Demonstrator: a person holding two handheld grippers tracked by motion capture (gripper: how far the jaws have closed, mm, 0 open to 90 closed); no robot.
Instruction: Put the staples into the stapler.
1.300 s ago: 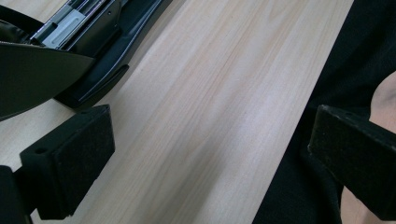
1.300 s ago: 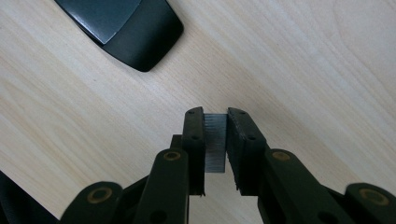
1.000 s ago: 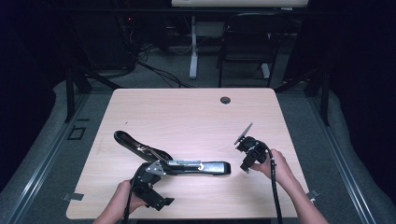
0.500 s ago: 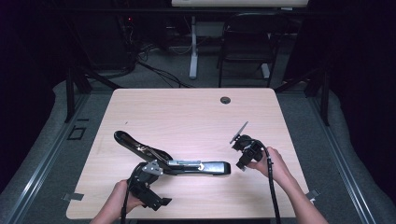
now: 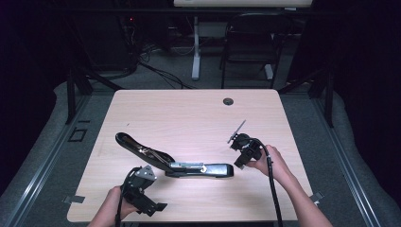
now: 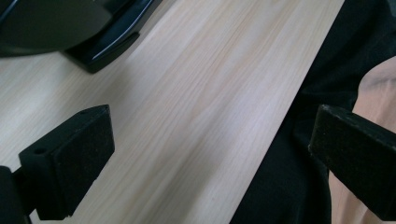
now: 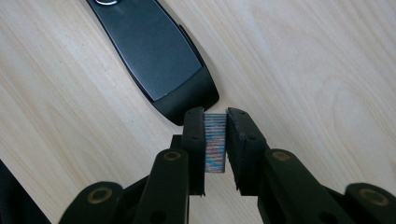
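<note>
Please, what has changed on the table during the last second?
The left tool drew back a little from the open stapler, toward the near edge of the table; its jaws stand wide apart. The right tool, shut on a small striped block, crept slightly toward the stapler's front end. The stapler itself stayed in place.

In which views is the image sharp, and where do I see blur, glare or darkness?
High view: table evenly lit, surroundings dark. Left gripper view: wood grain sharp, stapler at the top edge soft with a faint sheen. Right gripper view: staple strip in the right hand-held gripper shows rainbow-like shimmer.
</note>
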